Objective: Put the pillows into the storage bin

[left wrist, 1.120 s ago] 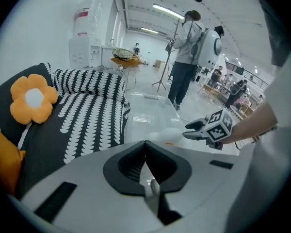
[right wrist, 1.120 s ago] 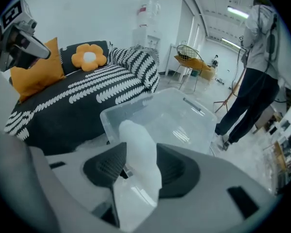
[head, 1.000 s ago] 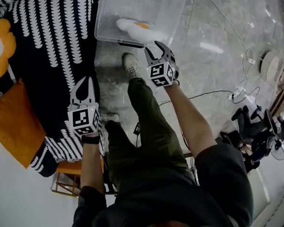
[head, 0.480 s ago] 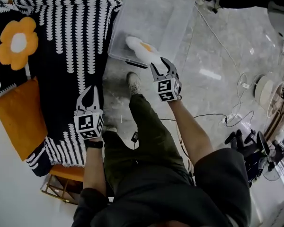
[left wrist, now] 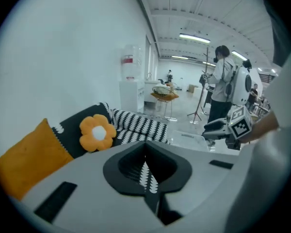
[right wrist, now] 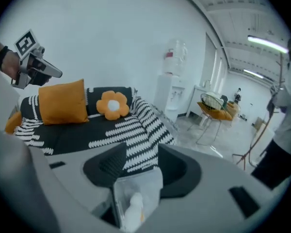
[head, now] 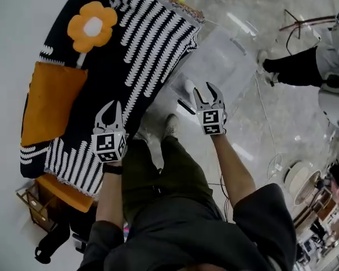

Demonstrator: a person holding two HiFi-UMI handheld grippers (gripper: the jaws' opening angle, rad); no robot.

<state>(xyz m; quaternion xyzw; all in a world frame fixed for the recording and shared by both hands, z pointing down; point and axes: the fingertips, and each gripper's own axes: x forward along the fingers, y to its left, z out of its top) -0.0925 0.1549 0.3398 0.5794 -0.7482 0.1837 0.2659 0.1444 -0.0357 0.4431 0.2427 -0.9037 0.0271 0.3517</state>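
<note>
The step between pillows is being played out, by the look of it. One white pillow (right wrist: 132, 205) is being shown lying inside the clear storage bin (head: 229, 52) on the floor, against its near corner; nothing else is being made out in the bin. Two pillows are being left on the sofa (head: 152, 38) under its black-and-white throw: the orange pillow (head: 51, 100) and the flower pillow (head: 92, 26), propped just beside each other against the back.

The left gripper (head: 114, 107) is being held above the sofa's striped front edge, jaws pressed together with nothing pinched. The right gripper (head: 208, 91) is being held over the bin's near corner, jaws spread and empty, with the white pillow being seen through the gap but not touched.

So the task is being judged about a third done. For the next move, a reach across to the sofa is being called for; the left jaws are needing to be opened first. The orange pillow is being judged broad and soft, so a bite from both grippers is probably being required.
</note>
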